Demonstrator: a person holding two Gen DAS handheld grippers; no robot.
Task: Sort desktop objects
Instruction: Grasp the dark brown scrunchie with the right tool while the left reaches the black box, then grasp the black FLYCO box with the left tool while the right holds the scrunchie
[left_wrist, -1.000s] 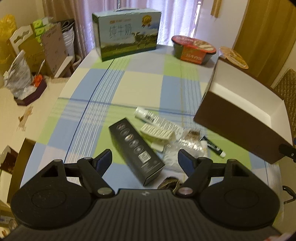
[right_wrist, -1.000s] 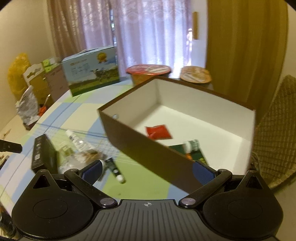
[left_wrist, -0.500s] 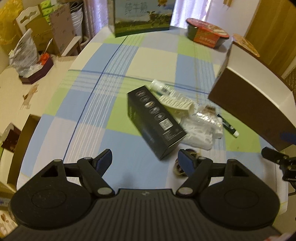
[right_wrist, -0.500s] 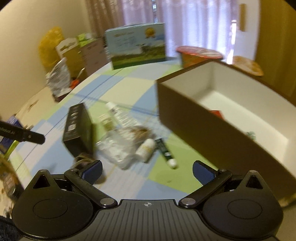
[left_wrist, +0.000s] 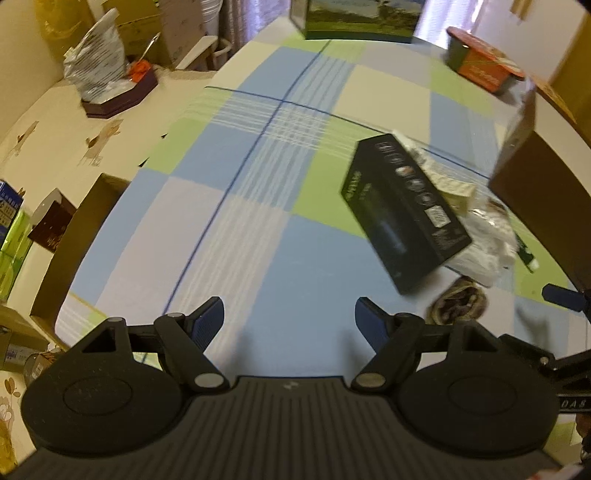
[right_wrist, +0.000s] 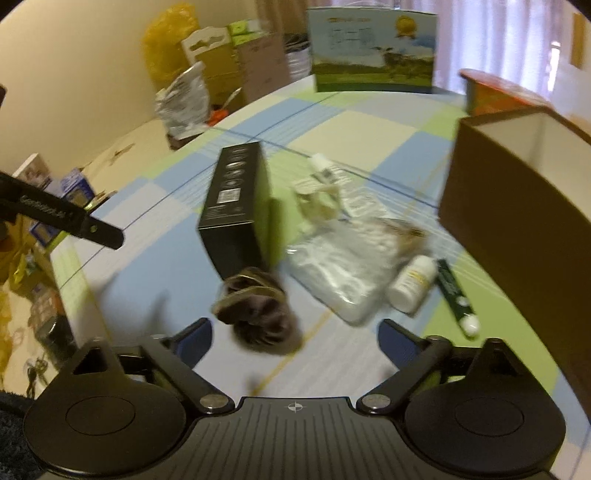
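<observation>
Hovering over the checked tablecloth (left_wrist: 258, 236), pointing steeply down, left gripper (left_wrist: 289, 319) with jaws apart and nothing between them, only bare blue and white cloth below. Lying off to its right, a black carton (left_wrist: 402, 218) angled across the cloth, with a crumpled brown bundle (left_wrist: 458, 301) just past the carton's near corner.

Closing at this moment, right gripper (right_wrist: 295, 332), its blue pads still standing clear of everything; sitting just ahead of the gap and nearer the left pad, the same brown bundle (right_wrist: 258, 310), blurred, touching the near end of the black carton (right_wrist: 236, 206). Spreading to the right of that, a clear plastic bag (right_wrist: 343, 266) with pale packets (right_wrist: 321, 199) behind it, a small white bottle (right_wrist: 412, 282) lying on its side just beside the bag, and a dark green tube (right_wrist: 452, 291) with a white cap next to the bottle. Standing at the far right, an open brown box (right_wrist: 517, 206) with white inner walls, its contents hidden from this angle. Resting at the table's far edge, a green and blue milk carton (right_wrist: 373, 51) and a red-lidded bowl (right_wrist: 495, 92).
</observation>
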